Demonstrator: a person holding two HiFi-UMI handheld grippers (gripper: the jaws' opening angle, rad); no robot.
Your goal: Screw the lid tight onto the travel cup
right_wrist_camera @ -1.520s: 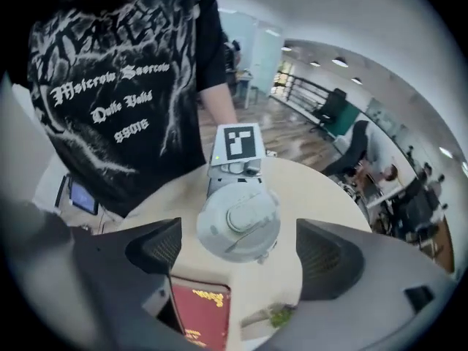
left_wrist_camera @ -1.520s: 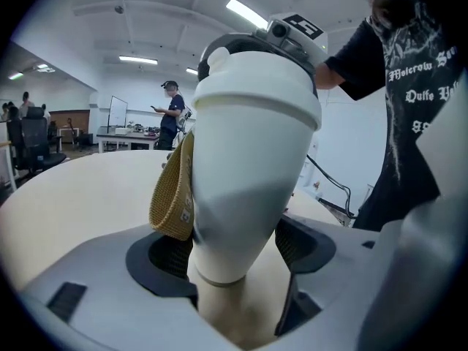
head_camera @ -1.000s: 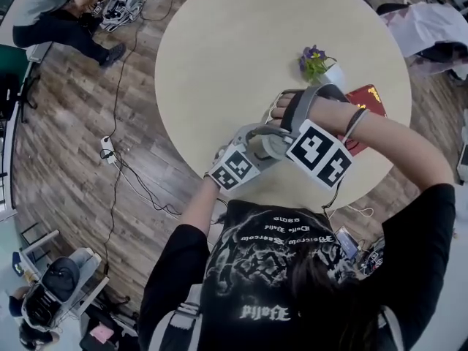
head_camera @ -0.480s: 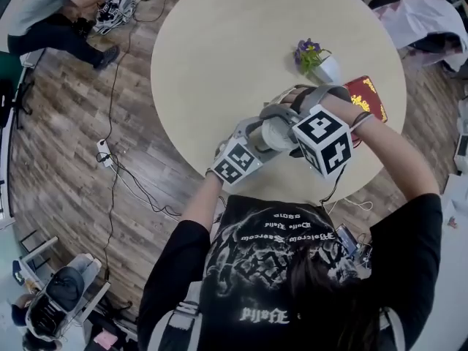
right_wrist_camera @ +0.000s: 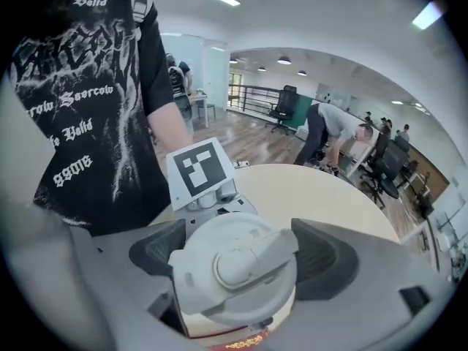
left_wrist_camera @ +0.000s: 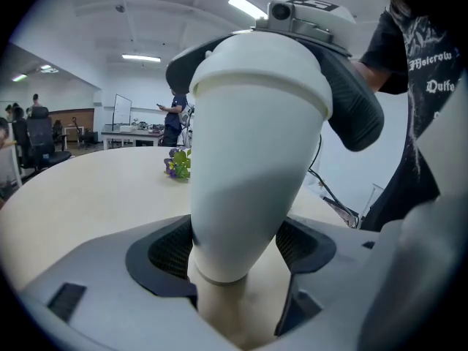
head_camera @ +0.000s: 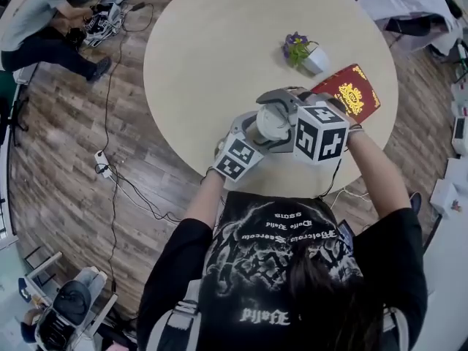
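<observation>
left tongs [left_wrist_camera: 235,253] clamp the travel cup [left_wrist_camera: 248,159], right tongs [right_wrist_camera: 240,258] clench the lid [right_wrist_camera: 230,269]: screwing seems in hand; next calls for a firm tightening twist.

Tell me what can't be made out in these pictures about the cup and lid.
- Threads under the lid: all views, the lid's own skirt covers them, so tightness is unknown.
- Body of the travel cup: right gripper view, hidden beneath the lid and the right gripper.
- Print on the red book: head view, too small.
</observation>
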